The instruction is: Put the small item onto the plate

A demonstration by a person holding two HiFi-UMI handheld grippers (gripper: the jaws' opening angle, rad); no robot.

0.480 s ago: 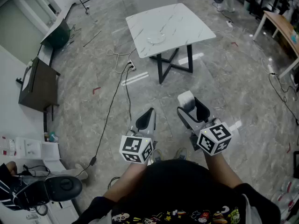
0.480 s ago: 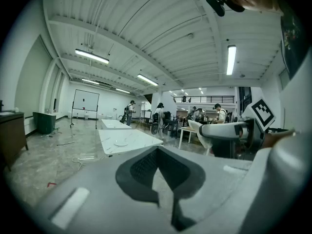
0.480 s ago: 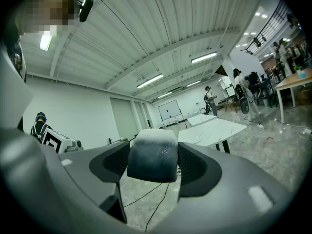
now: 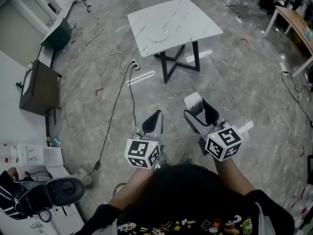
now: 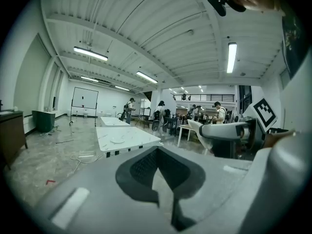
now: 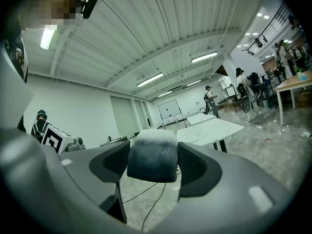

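Observation:
The small item, a rounded white and grey block, sits clamped between the jaws of my right gripper, held at waist height over the floor. In the right gripper view the item fills the gap between the two pads. My left gripper is beside it, shut with nothing in it; its jaws meet in the left gripper view. The plate is pale and lies on the white marble table some way ahead, seen small as the plate in the left gripper view.
A black cable runs across the grey floor from a power strip near the table's black legs. A dark desk and a green chair stand at the left. A wooden table stands at the right. Several people stand in the far background.
The view has shifted slightly, so the table sits a little higher and further left. Both grippers keep their state and the item stays in the right one.

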